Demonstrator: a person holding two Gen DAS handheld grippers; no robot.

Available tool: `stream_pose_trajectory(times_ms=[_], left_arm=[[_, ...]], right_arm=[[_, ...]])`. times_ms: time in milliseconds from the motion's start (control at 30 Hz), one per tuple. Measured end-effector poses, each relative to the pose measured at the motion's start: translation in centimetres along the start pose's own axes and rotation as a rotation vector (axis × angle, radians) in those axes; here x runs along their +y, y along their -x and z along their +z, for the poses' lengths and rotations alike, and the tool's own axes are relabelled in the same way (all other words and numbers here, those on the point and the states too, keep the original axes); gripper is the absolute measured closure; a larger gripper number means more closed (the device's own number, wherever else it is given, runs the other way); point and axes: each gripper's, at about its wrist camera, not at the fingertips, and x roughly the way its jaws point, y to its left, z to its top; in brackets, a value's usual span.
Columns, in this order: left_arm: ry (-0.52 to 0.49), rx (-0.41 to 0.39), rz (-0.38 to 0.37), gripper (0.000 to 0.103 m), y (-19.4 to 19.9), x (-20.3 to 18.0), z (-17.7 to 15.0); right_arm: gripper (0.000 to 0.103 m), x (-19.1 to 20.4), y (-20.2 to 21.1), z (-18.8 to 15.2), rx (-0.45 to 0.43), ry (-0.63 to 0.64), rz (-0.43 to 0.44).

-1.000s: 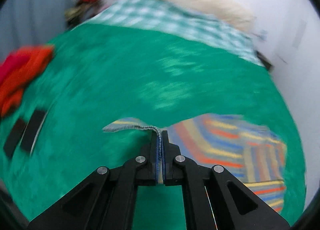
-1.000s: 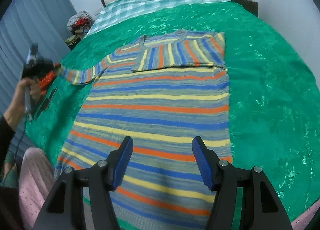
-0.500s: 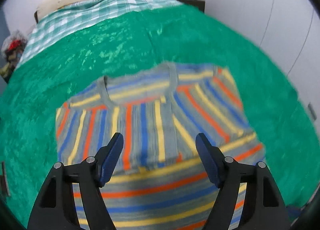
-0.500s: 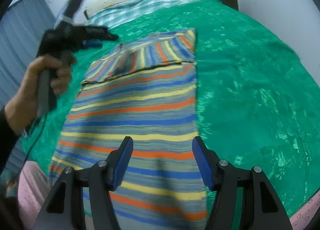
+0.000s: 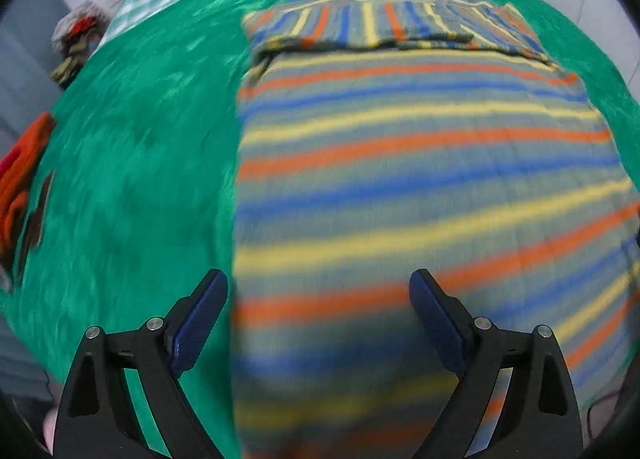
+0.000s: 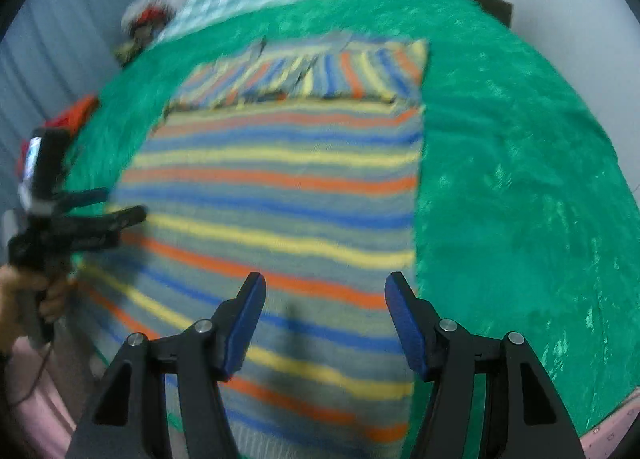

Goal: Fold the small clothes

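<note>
Striped sweater [image 5: 420, 163], flat on green bedspread [image 5: 132, 163], sleeves already folded across far end; left gripper [image 5: 318, 323], jaws just opened wide and empty, and right gripper [image 6: 325, 321], apart and empty, hover over near hem, likely next grasped for lengthwise fold.

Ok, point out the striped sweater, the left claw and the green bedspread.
striped sweater [image 5: 420, 163]: left wrist view, middle of its body.
left claw [image 5: 318, 315]: left wrist view, midway between its fingertips.
green bedspread [image 6: 520, 179]: right wrist view, bare part.
</note>
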Motion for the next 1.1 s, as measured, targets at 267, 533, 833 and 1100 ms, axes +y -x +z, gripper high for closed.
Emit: stream_pose_trajectory(times_ms=[267, 533, 833, 1100], left_arm=[[0.024, -0.024, 0.025, 0.009, 1.9, -0.5, -2.6], [-0.017, -0.057, 0.005, 0.009, 2.9, -2.0, -3.9], [-0.051, -0.071, 0.012, 0.009, 3.2, -3.2, -4.4], [-0.053, -0.064, 0.018, 0.009, 2.8, -3.2, -4.4]], right_arm=[[0.041, 1.0, 1.5, -1.9, -0.018, 0.017, -0.042], [0.041, 1.5, 2.3, -2.8, -0.060, 0.003, -0.081], [0.041, 1.3, 2.0, -3.4, -0.064, 0.008, -0.103], [0.041, 1.6, 1.4, -3.5, -0.053, 0.021, -0.101]])
